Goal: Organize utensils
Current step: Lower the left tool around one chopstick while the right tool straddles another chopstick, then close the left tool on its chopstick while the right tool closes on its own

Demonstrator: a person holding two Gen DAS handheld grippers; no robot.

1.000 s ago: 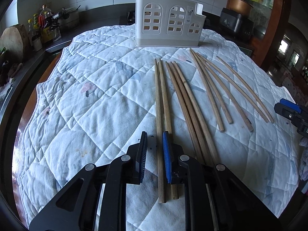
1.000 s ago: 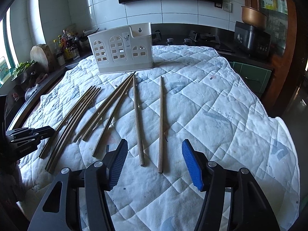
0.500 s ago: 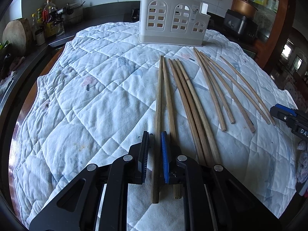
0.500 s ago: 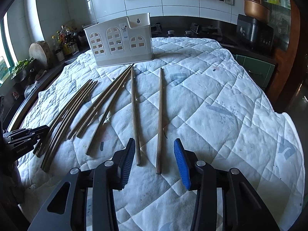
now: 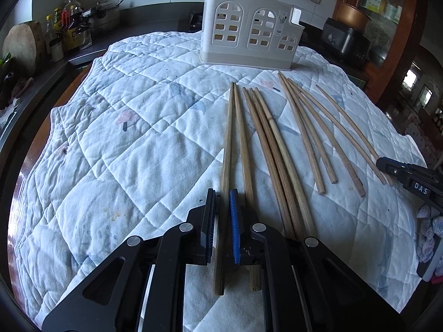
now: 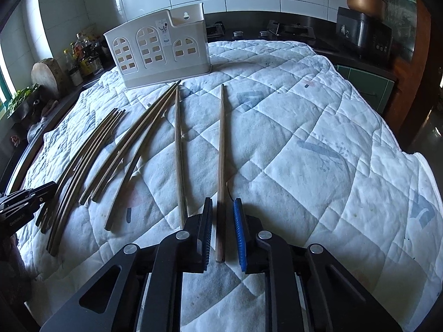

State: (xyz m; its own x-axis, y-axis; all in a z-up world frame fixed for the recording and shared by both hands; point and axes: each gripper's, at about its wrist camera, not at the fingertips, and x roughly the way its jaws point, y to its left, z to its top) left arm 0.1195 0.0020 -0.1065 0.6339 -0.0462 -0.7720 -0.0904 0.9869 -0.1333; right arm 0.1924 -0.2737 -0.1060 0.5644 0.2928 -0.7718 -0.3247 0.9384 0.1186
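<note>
Several wooden chopsticks lie lengthwise on a white quilted cloth [image 5: 138, 152] in front of a white plastic utensil caddy [image 5: 249, 33] [image 6: 157, 52]. My left gripper [image 5: 222, 193] is shut on the near part of the leftmost chopstick [image 5: 228, 138], whose end sticks out behind the pads. A second chopstick [image 5: 243, 144] lies just right of it. My right gripper [image 6: 223, 200] straddles the rightmost chopstick [image 6: 221, 138]. Its jaws are closing, with thin gaps still showing on both sides of the stick. Another single chopstick [image 6: 178, 152] lies beside its left finger.
A bundle of three chopsticks [image 5: 274, 152] and a looser fan of several [image 5: 318, 138] lie between the grippers. Bottles [image 5: 66, 27] and a round wooden board [image 5: 20, 47] stand on the counter at left, and a dark cooker [image 6: 362, 31] at back right. The cloth's right half carries nothing.
The right jaws have narrowed from wide apart to close around the rightmost chopstick, and the gripper sank toward it. The left jaws tightened on the leftmost chopstick, whose near end swung left.
</note>
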